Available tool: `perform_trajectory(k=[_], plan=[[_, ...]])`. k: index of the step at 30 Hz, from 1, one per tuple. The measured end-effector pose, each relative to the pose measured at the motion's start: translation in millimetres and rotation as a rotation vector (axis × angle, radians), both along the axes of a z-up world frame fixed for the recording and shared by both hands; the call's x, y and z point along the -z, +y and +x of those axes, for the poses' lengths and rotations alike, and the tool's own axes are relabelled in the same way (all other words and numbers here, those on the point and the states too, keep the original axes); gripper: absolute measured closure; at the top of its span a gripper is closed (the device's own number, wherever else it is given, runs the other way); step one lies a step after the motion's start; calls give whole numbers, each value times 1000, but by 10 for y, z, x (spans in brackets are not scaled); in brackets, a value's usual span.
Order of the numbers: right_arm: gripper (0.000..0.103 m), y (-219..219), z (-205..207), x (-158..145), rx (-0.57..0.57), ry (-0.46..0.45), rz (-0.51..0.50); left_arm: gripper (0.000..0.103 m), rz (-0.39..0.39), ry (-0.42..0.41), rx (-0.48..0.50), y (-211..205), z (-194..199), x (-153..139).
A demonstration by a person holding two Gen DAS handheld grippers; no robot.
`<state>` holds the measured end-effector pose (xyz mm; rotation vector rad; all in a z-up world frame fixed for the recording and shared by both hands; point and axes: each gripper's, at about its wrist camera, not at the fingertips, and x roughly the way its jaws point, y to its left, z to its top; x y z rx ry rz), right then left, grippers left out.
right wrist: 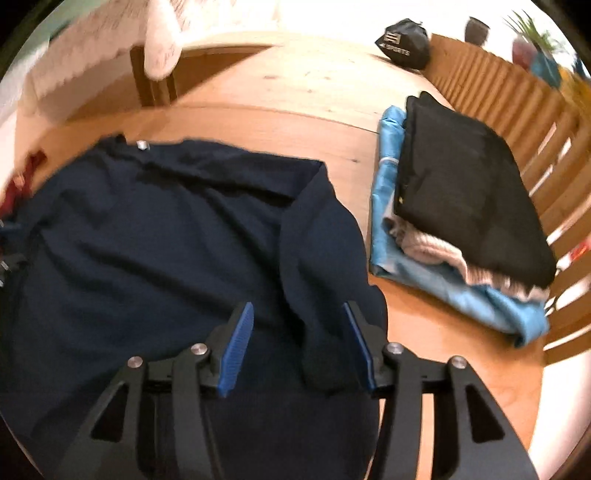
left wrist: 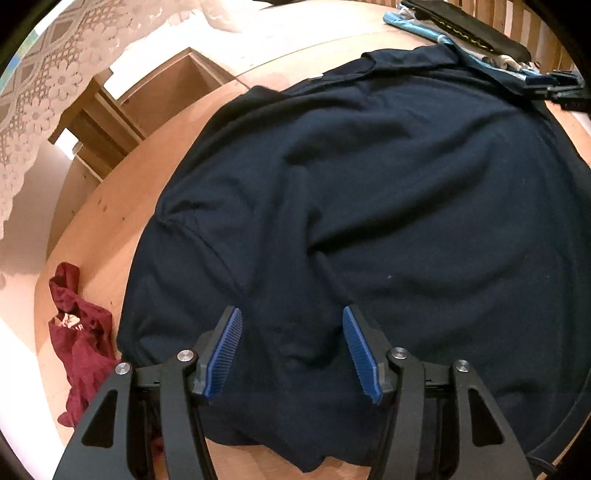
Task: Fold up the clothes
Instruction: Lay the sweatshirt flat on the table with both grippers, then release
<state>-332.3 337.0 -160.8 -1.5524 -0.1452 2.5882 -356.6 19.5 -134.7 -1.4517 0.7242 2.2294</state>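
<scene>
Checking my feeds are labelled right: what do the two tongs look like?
They look identical. The left tongs and right tongs each have matte black linkage arms with silver pivot pins, triangular cut-outs, and two ribbed blue pads. No cables, markings or sleeves show.

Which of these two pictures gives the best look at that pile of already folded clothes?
The right wrist view. There the folded stack lies whole beside the navy sweater, black piece on top, then something pale, light blue at the bottom. The left wrist view catches only a thin, squashed strip of it at the top edge.
</scene>
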Motion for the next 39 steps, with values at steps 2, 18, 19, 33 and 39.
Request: perform_trajectory(k=[2, 18, 19, 33, 39], plan=[[55, 37, -56, 79, 18, -38, 1, 41, 12, -11, -9, -38, -21, -3], [81, 665, -112, -455, 141, 47, -91, 25, 32, -10, -49, -244, -23, 56], [58, 570, -128, -417, 106, 16, -80, 25, 25, -6, -46, -231, -17, 57], [91, 332, -275, 98, 58, -130, -32, 25, -4, 8, -27, -238, 23, 74], [98, 773, -209, -169, 147, -55, -101, 25, 8, 2, -30, -324, -146, 120]])
